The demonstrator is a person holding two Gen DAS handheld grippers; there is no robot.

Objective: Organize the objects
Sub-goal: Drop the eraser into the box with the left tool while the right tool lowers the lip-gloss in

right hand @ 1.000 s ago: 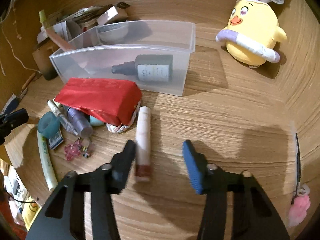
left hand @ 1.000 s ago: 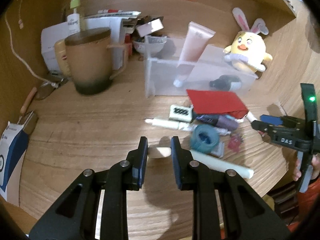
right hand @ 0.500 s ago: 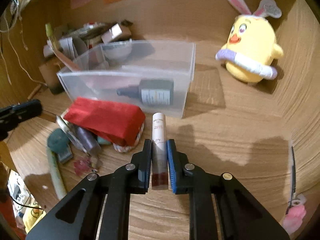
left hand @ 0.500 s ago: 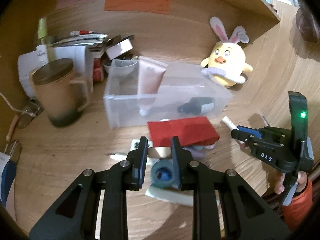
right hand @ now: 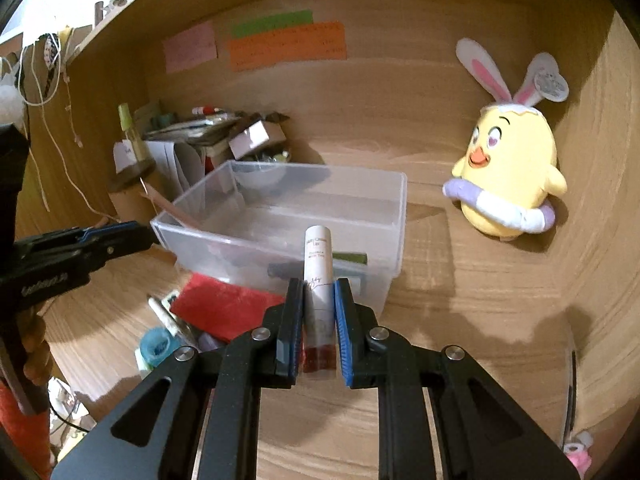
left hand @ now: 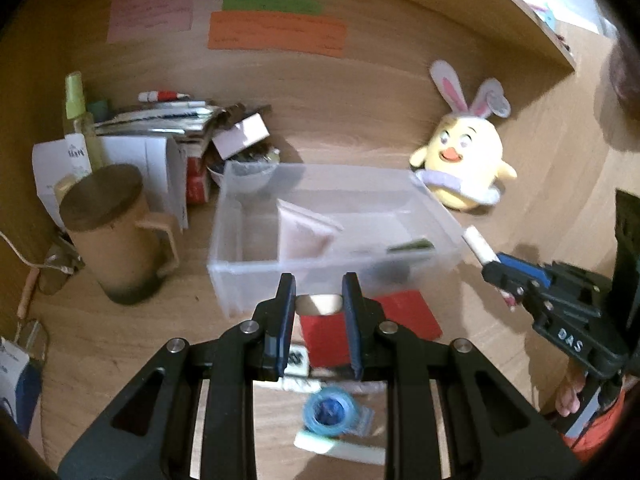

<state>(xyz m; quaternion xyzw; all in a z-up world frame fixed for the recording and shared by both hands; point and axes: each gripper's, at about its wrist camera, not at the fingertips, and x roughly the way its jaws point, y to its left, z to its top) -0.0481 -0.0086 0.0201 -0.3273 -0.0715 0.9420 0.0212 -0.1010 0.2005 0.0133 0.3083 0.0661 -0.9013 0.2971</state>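
My right gripper pinches a white tube, and my left gripper pinches a small beige piece; both hang just before the clear bin, over the desk. A yellow plush sits beyond the bin's right end.

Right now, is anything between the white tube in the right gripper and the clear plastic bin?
Nothing visible. The white tube in the right gripper points over the clear plastic bin's near wall; its top is open.
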